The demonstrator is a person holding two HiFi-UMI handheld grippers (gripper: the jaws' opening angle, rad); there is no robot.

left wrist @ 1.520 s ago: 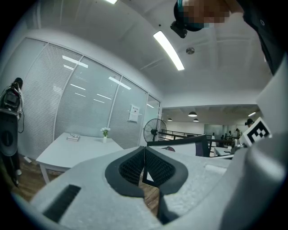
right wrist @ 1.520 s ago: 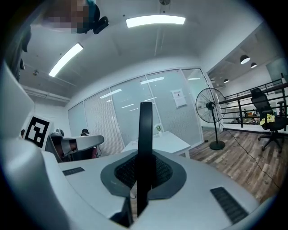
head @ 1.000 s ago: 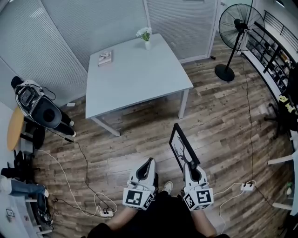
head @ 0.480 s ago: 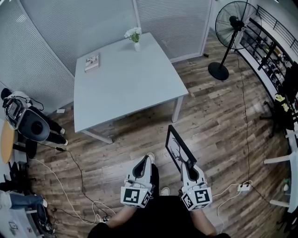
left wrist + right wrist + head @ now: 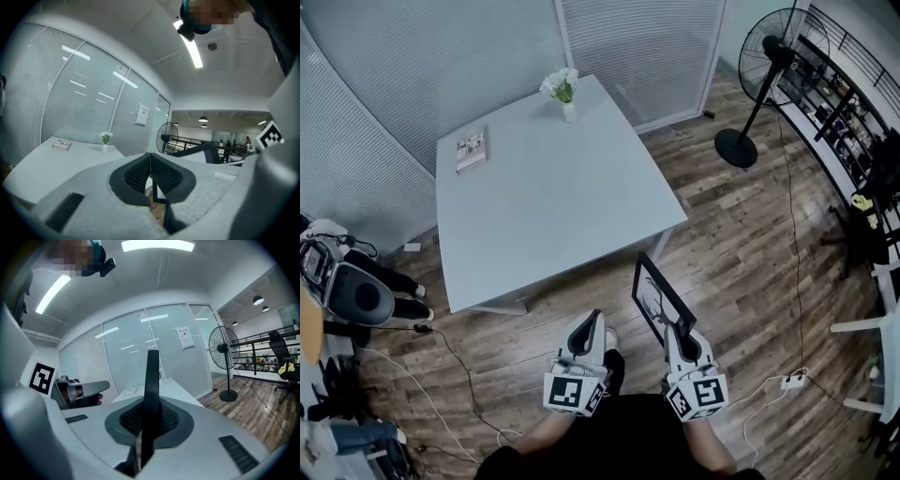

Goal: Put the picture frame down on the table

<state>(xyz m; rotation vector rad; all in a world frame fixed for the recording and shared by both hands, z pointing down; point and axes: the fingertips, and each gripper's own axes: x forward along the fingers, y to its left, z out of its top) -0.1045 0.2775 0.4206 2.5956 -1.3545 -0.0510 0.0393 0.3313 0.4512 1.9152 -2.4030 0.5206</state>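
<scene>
At the lower right of the head view, the right gripper [image 5: 676, 332] is clamped on a black-rimmed rectangular picture frame [image 5: 659, 302]. Its own view shows the two dark pads [image 5: 164, 420] pressing either side of the frame's thin edge [image 5: 151, 390], which rises straight up between them. The frame stands on edge and reaches forward and up from the jaws, its pale face, printed with a dark branching figure, turned toward the left gripper [image 5: 596, 319]. That gripper is held beside the right one at about the same height, apart from the frame; its jaws are pressed together with nothing between them [image 5: 150, 174].

The frame hangs in the air over the brown wood-plank floor [image 5: 741, 244], short of the near edge of the pale grey square table [image 5: 544, 197] and not touching it. On the table's far side stand a small white vase of pale flowers [image 5: 566, 94] near the far corner and a thin flat book [image 5: 471, 148] near the left edge. Off to the right of the table, a black pedestal fan [image 5: 769, 66] stands on the floor.
</scene>
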